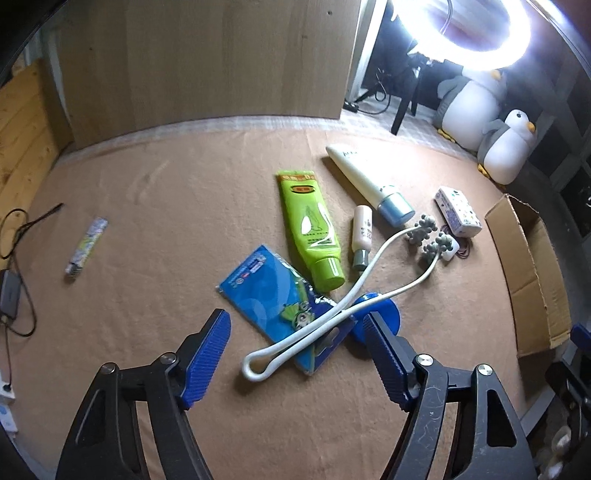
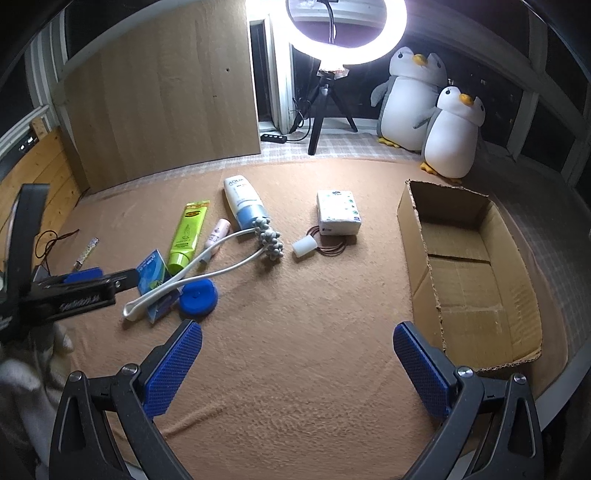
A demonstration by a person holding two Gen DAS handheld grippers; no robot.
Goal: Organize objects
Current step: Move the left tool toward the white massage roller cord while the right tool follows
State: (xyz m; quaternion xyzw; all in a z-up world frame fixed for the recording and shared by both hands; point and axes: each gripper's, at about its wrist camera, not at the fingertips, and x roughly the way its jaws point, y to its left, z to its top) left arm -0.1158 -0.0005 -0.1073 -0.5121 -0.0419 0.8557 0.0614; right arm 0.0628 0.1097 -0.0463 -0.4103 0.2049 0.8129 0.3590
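Note:
My left gripper [image 1: 295, 321] hangs open over the brown cloth. The looped end of a white massager [image 1: 424, 226] [image 2: 269, 240] lies between its pads, and neither pad touches it. Under the massager lie a blue packet [image 1: 266, 288] and a blue round lid [image 1: 380, 314]. Beyond them are a green tube [image 1: 310, 229], a small bottle [image 1: 362, 236], a white tube with a blue cap [image 1: 365, 177] and a tissue pack [image 1: 458, 212]. My right gripper [image 2: 297, 328] is open over bare cloth with nothing between its fingers. An open cardboard box [image 2: 417, 236] sits to its right.
A small patterned stick [image 1: 86, 245] lies alone at the left, near black cables [image 1: 18, 236]. A small white cap [image 2: 304, 245] and hair ties [image 2: 332, 247] sit by the tissue pack. Behind the cloth stand a wooden board [image 2: 166, 110], a ring light [image 2: 347, 33] and two plush penguins [image 2: 450, 136].

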